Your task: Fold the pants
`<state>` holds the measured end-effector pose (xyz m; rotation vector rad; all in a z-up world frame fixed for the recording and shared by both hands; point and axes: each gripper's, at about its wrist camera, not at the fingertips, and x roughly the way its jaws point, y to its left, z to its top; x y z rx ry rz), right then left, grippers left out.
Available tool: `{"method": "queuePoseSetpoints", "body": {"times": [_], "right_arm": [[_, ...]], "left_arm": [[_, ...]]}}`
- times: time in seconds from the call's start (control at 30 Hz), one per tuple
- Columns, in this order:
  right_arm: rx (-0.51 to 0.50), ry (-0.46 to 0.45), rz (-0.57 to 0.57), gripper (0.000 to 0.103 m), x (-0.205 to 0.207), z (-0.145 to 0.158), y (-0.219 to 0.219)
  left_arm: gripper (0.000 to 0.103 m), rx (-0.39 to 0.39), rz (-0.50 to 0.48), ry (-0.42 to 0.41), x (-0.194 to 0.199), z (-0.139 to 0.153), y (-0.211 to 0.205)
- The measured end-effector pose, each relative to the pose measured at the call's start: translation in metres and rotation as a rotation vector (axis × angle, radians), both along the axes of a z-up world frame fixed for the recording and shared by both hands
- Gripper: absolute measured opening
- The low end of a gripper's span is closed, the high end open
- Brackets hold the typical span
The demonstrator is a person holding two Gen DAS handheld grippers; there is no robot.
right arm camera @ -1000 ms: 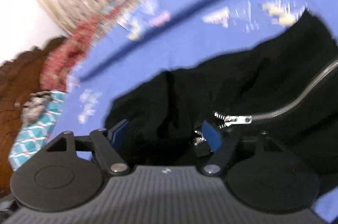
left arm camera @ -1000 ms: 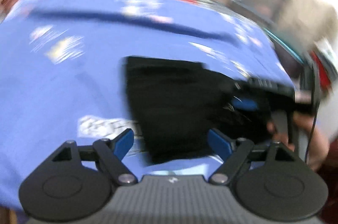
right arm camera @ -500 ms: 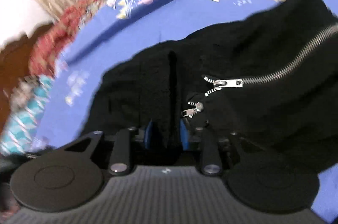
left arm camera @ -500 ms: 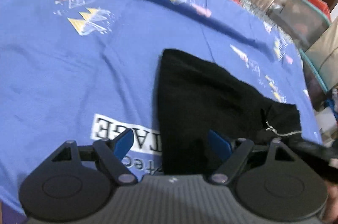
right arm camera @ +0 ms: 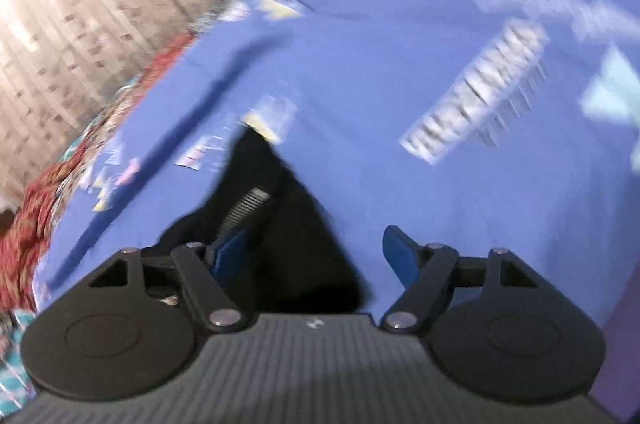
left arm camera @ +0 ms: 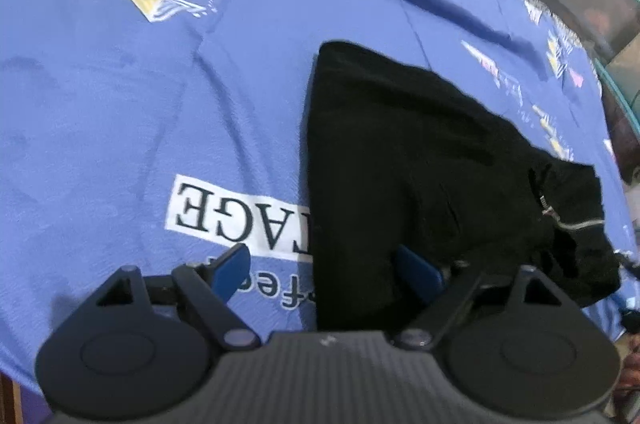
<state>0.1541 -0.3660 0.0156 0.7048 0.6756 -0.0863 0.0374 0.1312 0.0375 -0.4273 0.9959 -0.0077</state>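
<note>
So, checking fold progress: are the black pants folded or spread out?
Folded: the black pants lie as a compact bundle with straight edges on the blue sheet.

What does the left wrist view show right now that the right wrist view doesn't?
Left wrist only: the black pants nearly whole, lying folded, with readable letters on the white label and the left tongs open. Right wrist only: the right tongs, which have just been opening, nothing pinched, and the curtain. Both: the pants, their zipper and the blue sheet.

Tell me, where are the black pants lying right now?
In the left wrist view the black pants lie on the blue printed sheet, right of its white lettered label, their near edge between the fingers of the open left gripper.
</note>
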Motion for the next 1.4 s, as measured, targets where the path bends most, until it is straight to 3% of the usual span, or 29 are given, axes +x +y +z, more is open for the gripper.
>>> {"method": "queuePoseSetpoints", "body": {"times": [0.1, 0.13, 0.17, 0.2, 0.27, 0.33, 0.43, 0.53, 0.63, 0.67, 0.73, 0.77, 0.87, 0.93, 1.07, 1.2, 1.3, 1.37, 1.4], "right_arm": [[0.043, -0.007, 0.038, 0.066, 0.011, -0.008, 0.009], [0.03, -0.009, 0.065, 0.053, 0.016, -0.007, 0.014], [0.006, 0.002, 0.086, 0.026, 0.021, -0.005, 0.02], [-0.009, 0.021, 0.102, 0.016, 0.028, -0.003, 0.027], [0.003, 0.012, 0.104, 0.015, 0.032, 0.01, 0.033], [-0.031, -0.082, 0.155, 0.014, 0.034, 0.039, 0.055], [-0.149, -0.227, 0.327, 0.014, 0.037, 0.083, 0.113], [-0.234, -0.316, 0.548, 0.014, 0.042, 0.102, 0.189], [-0.368, -0.365, 0.789, 0.017, 0.034, 0.095, 0.278], [-0.397, -0.352, 0.873, 0.026, 0.032, 0.086, 0.304], [-0.402, -0.275, 1.065, 0.04, 0.034, 0.061, 0.34], [-0.395, -0.221, 1.107, 0.04, 0.036, 0.051, 0.347], [-0.318, -0.218, 1.106, 0.05, 0.018, 0.053, 0.33], [-0.261, -0.224, 1.066, 0.05, 0.003, 0.062, 0.305], [-0.206, -0.225, 0.851, 0.05, -0.004, 0.075, 0.246], [-0.113, -0.237, 0.667, 0.048, 0.009, 0.077, 0.209], [-0.069, -0.169, 0.669, 0.042, 0.016, 0.047, 0.207], [-0.098, -0.005, 0.737, 0.042, 0.021, 0.018, 0.223], [-0.169, 0.03, 0.795, 0.042, 0.014, 0.009, 0.234]], "left_arm": [[0.084, -0.015, 0.033, -0.026, -0.012, 0.01, 0.012], [0.084, -0.017, 0.047, -0.031, -0.016, 0.013, 0.018], [0.084, -0.02, 0.064, -0.037, -0.021, 0.016, 0.024], [0.084, -0.025, 0.081, -0.043, -0.025, 0.018, 0.029], [0.084, -0.041, 0.119, -0.065, -0.036, 0.024, 0.042], [0.084, -0.061, 0.152, -0.096, -0.046, 0.029, 0.057], [0.084, -0.088, 0.197, -0.116, -0.054, 0.034, 0.07], [0.084, -0.117, 0.229, -0.132, -0.058, 0.036, 0.08], [0.084, -0.129, 0.235, -0.129, -0.058, 0.034, 0.084], [0.084, -0.128, 0.23, -0.124, -0.057, 0.033, 0.085], [0.084, -0.129, 0.224, -0.119, -0.058, 0.029, 0.087], [0.084, -0.135, 0.223, -0.118, -0.059, 0.027, 0.088], [0.085, -0.15, 0.214, -0.11, -0.056, 0.021, 0.09], [0.085, -0.164, 0.202, -0.094, -0.049, 0.016, 0.091], [0.085, -0.193, 0.142, -0.092, -0.023, 0.017, 0.076], [0.085, -0.152, 0.06, -0.131, 0.011, 0.034, 0.042], [0.086, -0.093, 0.004, -0.118, 0.033, 0.032, 0.016], [0.081, 0.034, -0.031, -0.013, 0.04, 0.017, -0.002], [0.082, 0.095, -0.057, 0.036, 0.039, 0.007, -0.008]]}}
